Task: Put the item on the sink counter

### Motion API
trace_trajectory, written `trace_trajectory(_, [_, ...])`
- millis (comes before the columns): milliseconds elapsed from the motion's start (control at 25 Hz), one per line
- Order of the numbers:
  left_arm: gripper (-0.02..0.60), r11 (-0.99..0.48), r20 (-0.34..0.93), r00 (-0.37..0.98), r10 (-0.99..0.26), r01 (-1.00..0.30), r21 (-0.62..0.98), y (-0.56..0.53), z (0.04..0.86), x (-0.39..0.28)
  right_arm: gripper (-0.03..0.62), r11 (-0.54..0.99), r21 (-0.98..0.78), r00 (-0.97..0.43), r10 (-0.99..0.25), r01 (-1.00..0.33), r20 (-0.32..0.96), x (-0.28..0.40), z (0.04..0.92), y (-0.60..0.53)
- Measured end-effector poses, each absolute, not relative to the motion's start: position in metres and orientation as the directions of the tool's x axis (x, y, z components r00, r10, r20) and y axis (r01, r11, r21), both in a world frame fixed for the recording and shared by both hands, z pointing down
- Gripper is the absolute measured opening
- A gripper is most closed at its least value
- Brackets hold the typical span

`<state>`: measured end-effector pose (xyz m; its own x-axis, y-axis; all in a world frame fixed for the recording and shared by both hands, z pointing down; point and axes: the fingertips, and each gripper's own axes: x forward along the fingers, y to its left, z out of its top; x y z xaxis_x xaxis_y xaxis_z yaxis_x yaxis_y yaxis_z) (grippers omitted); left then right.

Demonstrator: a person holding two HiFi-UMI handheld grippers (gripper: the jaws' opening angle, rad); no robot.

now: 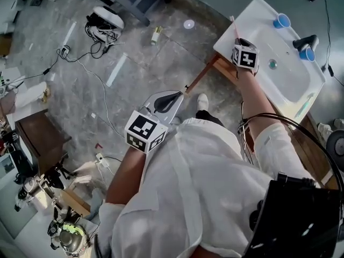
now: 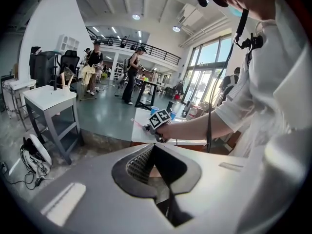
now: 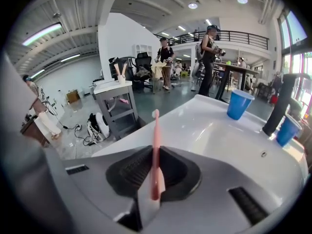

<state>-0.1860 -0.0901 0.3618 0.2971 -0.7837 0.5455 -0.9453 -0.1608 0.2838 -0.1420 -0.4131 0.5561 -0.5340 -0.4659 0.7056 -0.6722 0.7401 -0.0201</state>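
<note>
My right gripper (image 1: 239,42) is over the left rim of the white sink counter (image 1: 252,16), shut on a pink toothbrush (image 1: 235,28). In the right gripper view the toothbrush (image 3: 155,145) stands upright between the dark pads (image 3: 132,172), its head pointing away over the counter's near edge (image 3: 146,135). My left gripper (image 1: 173,98) hangs low in front of my body, away from the sink, over the floor. In its own view the left gripper (image 2: 157,165) is shut with nothing in it.
Two blue cups (image 1: 281,21) (image 1: 307,54) and a dark faucet (image 1: 304,41) stand at the back of the sink. A pale green item (image 1: 303,105) lies on its near rim. Cables (image 1: 99,28) and a small bottle (image 1: 156,35) are on the floor, with a grey table (image 3: 114,89) beyond.
</note>
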Motion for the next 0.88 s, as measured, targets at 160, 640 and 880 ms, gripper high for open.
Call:
trace_trajectory(160, [0.006,-0.202,0.529,0.327,-0.783,-0.938,0.281,-0.079,0.355,-0.183,0.043,0.738,-0.024,-0.545,-0.475,-0.674,0.691,-0.13,0.543,-0.403])
trace_trajectory(640, [0.005,-0.366,0.458,0.447,-0.768,-0.894,0.26,-0.032,0.335,-0.177,0.043,0.661,-0.076,-0.547,-0.544,-0.747,0.636,-0.064,0.489,-0.313])
trace_trajectory(880, [0.006,-0.45,0.448,0.503,-0.739,-0.864,0.228,0.001,0.333,-0.17,0.043,0.594,-0.105,-0.524,-0.598,-0.798,0.607,-0.024,0.473,-0.244])
